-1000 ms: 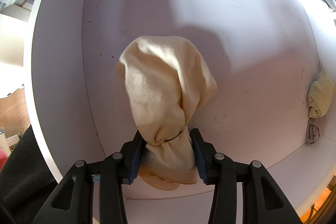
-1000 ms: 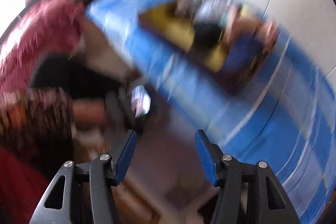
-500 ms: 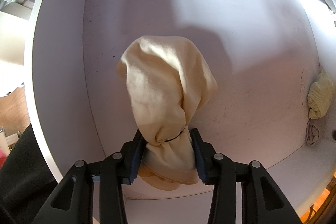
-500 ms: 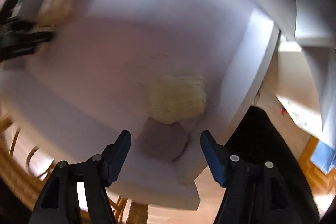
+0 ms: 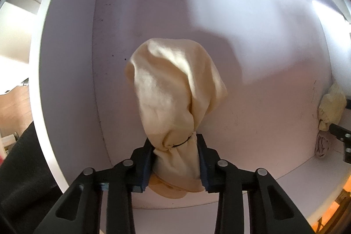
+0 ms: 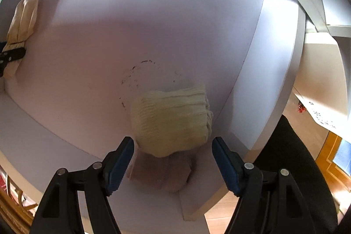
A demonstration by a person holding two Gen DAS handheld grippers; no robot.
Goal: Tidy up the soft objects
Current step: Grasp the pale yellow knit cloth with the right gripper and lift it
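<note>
**A:** We held the cream cloth bundle (image 5: 175, 98) at the centre of the left wrist frame, its neck cinched by a thin dark band (image 5: 183, 142) and squeezed between the blue pads of the left gripper (image 5: 175, 159). Where did it sit in the white shelf compartment (image 5: 70, 80)?

**B:** Toward the left side wall, with its loose skirt spilling onto the shelf floor below the pads. In the right wrist frame we saw the same bundle (image 6: 22, 21) at the far left edge, a black finger of the left gripper (image 6: 11, 56) across it.

**A:** And the right gripper (image 6: 173, 159)?

**B:** We kept it spread wide, gripping nothing. Its pads flanked a pale yellow ribbed roll (image 6: 173, 117) at lower centre, apart from it on both sides. That roll lay on top of a greyish-pink folded cloth (image 6: 162, 174), both tucked beside the compartment's right wall (image 6: 258, 84).

**A:** We caught that pair at the right edge of the left wrist frame too: the yellow roll (image 5: 331, 104) above, the greyish cloth (image 5: 322, 144) below, a black part of the right gripper (image 5: 342, 135) next to them.

**B:** Dark scuff marks (image 6: 136, 71) showed on the panel above the roll.
</note>
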